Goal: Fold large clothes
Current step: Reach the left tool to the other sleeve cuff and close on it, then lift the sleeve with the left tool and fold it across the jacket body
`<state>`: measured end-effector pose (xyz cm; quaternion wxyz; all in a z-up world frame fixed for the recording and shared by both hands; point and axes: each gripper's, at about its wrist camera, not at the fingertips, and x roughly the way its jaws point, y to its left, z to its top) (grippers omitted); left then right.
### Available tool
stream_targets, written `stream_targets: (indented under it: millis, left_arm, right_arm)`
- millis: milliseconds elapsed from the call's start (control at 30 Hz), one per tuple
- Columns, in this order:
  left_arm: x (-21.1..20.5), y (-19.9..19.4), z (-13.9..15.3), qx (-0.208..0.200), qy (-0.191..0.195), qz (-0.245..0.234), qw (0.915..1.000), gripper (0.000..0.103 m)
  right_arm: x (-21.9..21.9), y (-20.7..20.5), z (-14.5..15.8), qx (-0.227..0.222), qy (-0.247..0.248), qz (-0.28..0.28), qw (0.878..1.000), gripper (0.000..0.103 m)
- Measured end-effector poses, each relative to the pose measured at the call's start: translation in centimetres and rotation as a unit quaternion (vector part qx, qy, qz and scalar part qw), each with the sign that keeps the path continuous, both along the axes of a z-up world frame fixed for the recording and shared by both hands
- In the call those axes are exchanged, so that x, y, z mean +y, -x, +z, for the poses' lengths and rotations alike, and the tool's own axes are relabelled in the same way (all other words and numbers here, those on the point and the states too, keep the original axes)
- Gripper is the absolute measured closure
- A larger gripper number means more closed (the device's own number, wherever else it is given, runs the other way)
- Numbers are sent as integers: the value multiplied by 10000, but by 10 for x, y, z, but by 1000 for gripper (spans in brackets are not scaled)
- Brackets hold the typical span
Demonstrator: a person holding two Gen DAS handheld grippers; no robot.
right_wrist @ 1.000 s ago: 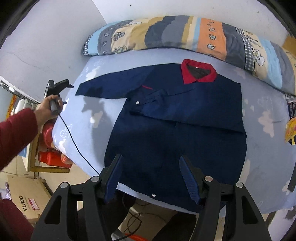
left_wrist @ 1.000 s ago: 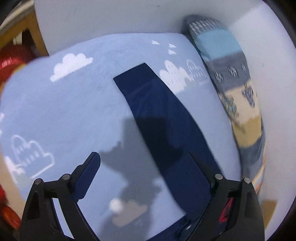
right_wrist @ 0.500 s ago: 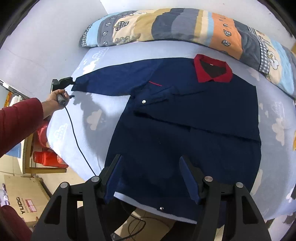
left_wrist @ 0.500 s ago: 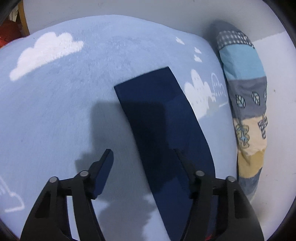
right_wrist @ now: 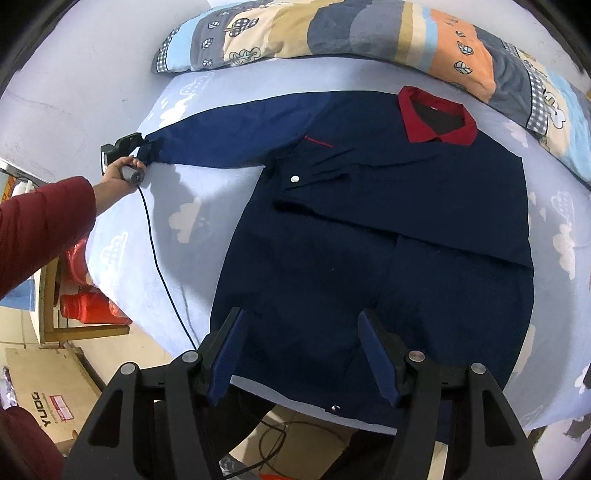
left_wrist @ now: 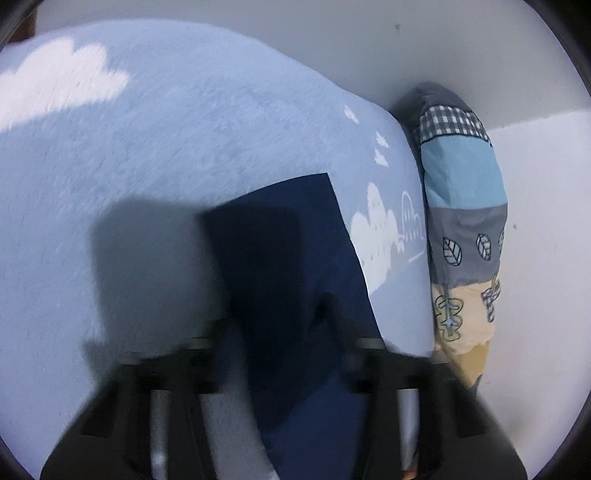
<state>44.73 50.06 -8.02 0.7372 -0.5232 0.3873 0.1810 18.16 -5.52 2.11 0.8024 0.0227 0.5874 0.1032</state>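
The large navy cotton jacket with a red collar [right_wrist: 388,229] lies flat on the pale blue cloud-print bedspread [right_wrist: 177,236], one sleeve already crossed over. My left gripper [right_wrist: 142,147] pinches the outstretched sleeve cuff [left_wrist: 280,229]; my right gripper [right_wrist: 301,354] hovers, jaws apart, over the hem. Most folding remains.

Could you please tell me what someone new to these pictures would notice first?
A large navy-blue jacket with a red collar lies spread flat on the pale blue cloud-patterned bed sheet, filling the middle of the right wrist view. Along the bed's far edge lies a long patchwork bolster pillow. At far left, the left claw is shut on the jacket's outstretched sleeve cuff.
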Motion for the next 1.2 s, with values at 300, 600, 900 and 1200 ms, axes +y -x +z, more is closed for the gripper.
stream_targets:
  millis: [300, 600, 900, 1200]
  left_arm:
    - [-28, -6, 63, -93, -1168, -952, 9885, 93]
    - [-83, 7, 145, -412, -1577, -1579, 9739, 93]
    - [-170, 27, 237, -704, -1835, -2140, 9569, 93]
    - [-269, 47, 283, -944, -1787, -2553, 9455, 93]
  right_arm:
    - [-10, -6, 3, -64, -110, -302, 9995, 39]
    - [-39, -8, 20, -230, -380, -708, 9965, 39]
    - [-105, 19, 58, -667, -363, -1181, 9901, 39]
    - [-173, 62, 102, -1125, -498, -1687, 9780, 39]
